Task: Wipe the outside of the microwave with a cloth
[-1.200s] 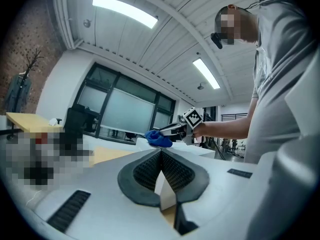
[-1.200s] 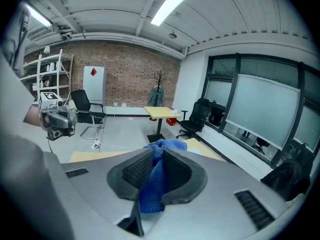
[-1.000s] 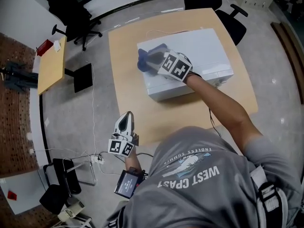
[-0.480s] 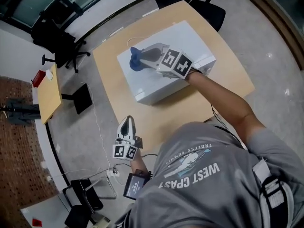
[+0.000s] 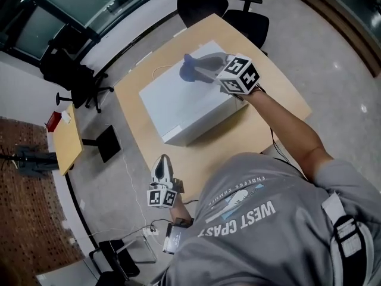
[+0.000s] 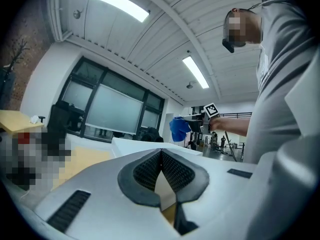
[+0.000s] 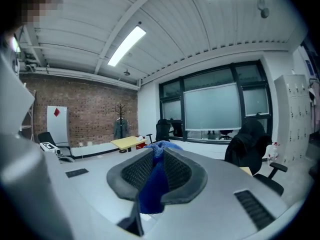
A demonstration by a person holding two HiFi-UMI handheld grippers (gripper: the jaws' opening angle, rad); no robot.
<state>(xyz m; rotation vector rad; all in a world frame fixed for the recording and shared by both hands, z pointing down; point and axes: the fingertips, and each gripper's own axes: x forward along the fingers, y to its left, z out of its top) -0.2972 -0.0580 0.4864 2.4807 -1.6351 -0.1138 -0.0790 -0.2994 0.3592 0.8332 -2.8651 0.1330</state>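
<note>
Head view. The right gripper (image 5: 201, 70) was clenched on a blue cloth (image 5: 189, 71), the fabric bunched between its pads and hanging below them, as the right gripper view confirmed. The cloth was held over the far corner of the white microwave (image 5: 178, 106), which stood on a wooden table (image 5: 134, 97). Seen from the left gripper view, the cloth appeared to hang in the air, clear of the top panel rather than pressed to it. The left gripper (image 5: 162, 159) was closed with nothing between its jaws. It was held off the near edge of the table, well apart from the microwave, and took no part in the work.

Step in hand, as judged: a repositioning between wiping strokes, with the cloth carried toward the far side of the casing. The next move probably called for lowering the cloth until it lay against a panel, then drawing it along that face under light, even pressure. The grip would need to stay firm, so that the fabric would not slip free when dragged over an edge.
</note>
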